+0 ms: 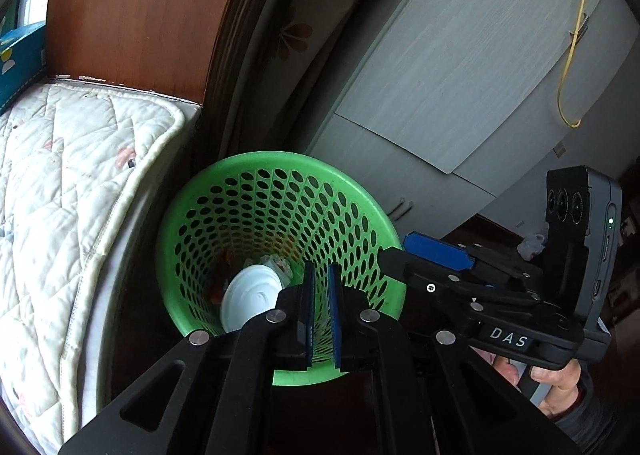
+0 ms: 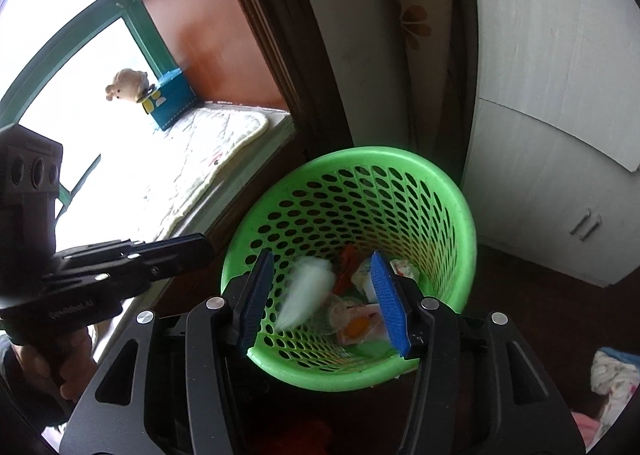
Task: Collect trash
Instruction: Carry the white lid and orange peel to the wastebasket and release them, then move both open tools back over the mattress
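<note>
A green perforated basket (image 1: 280, 159) (image 2: 400, 154) stands on the dark floor beside a window seat. Wrappers and a clear cup with something orange (image 2: 356, 327) lie in its bottom. A white round piece (image 1: 250, 299) (image 2: 308, 291) is inside too, blurred in the right wrist view. My right gripper (image 2: 322, 299) (image 1: 396, 249) hangs over the basket mouth, open, and its blue pads (image 2: 390, 303) touch nothing. My left gripper (image 1: 320, 315) (image 2: 202, 249) is over the near rim with its pads almost together and nothing between them.
A quilted mat (image 1: 60, 195) (image 2: 224, 143) covers the window seat on the left, with a blue box (image 2: 172, 99) and a plush toy (image 2: 128, 83) at its far end. Grey cabinet doors (image 1: 460, 75) (image 2: 560, 135) stand behind. Cloth (image 2: 612, 375) lies on the floor at right.
</note>
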